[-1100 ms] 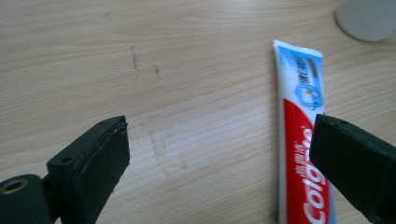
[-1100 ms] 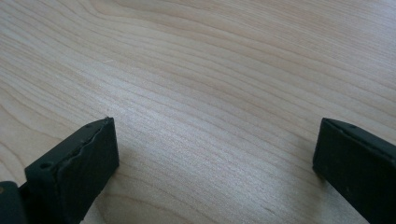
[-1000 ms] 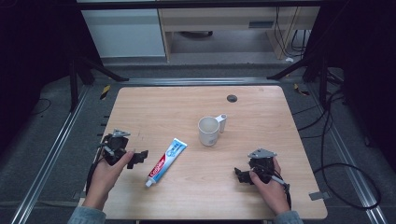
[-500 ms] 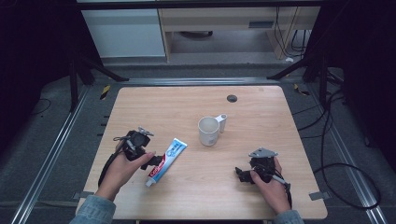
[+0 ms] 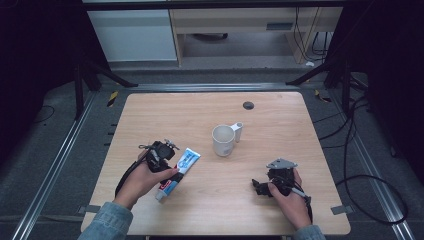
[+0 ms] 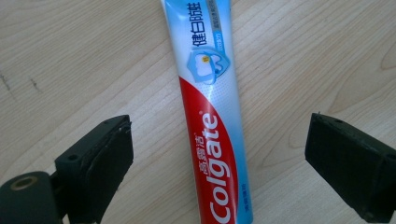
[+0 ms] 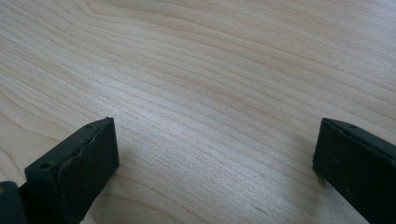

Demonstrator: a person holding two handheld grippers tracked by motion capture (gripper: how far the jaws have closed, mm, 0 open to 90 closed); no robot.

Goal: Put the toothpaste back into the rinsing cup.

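We see a flat, glossy toothpaste tube (image 6: 210, 116), red, white and blue, lying on the pale wood-grain table (image 5: 280, 107) toward its left near corner. Our left gripper (image 6: 219, 163) has its matte black jaws spread wide, one on each side of the tube, touching nothing. Our right gripper (image 7: 215, 172) rests near the right near corner, jaws spread over bare wood.

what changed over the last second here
The left gripper moved in from the table's left edge toward the toothpaste tube and now straddles it, jaws open on either side, not yet gripping. The tube lies flat in the same diagonal spot. The right gripper stayed low near the front right, jaws open over bare wood. The white mug and the table are unchanged.
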